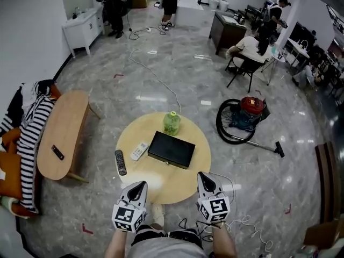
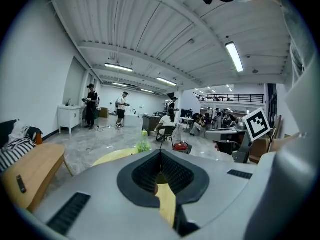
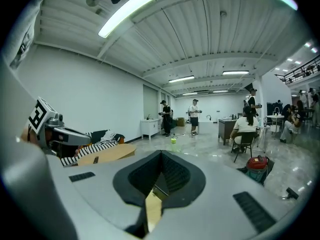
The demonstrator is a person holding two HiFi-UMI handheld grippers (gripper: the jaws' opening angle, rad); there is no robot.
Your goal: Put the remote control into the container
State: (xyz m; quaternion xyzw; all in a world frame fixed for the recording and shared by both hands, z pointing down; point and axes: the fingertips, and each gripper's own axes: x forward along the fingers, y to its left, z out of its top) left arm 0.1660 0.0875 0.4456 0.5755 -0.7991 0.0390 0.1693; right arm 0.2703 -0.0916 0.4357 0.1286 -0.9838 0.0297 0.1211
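Observation:
On the round yellow table (image 1: 183,181) lie a black remote control (image 1: 120,162) at the left edge and a white remote control (image 1: 139,150) beside it. A flat black container (image 1: 171,149) sits in the table's middle, with a green bottle (image 1: 171,123) behind it. My left gripper (image 1: 141,184) hovers shut over the table's near left edge, below the black remote. My right gripper (image 1: 200,175) is shut over the near right edge, just below the container. Neither holds anything. In the left gripper view the green bottle (image 2: 143,143) and the table (image 2: 116,157) show beyond the shut jaws.
A long wooden bench (image 1: 63,135) with a small black remote (image 1: 57,152) on it stands at the left, against a sofa with striped cloth (image 1: 29,138). A vacuum cleaner (image 1: 248,114) with its hose lies right of the table. A cable (image 1: 156,77) crosses the floor. People stand and sit at the back.

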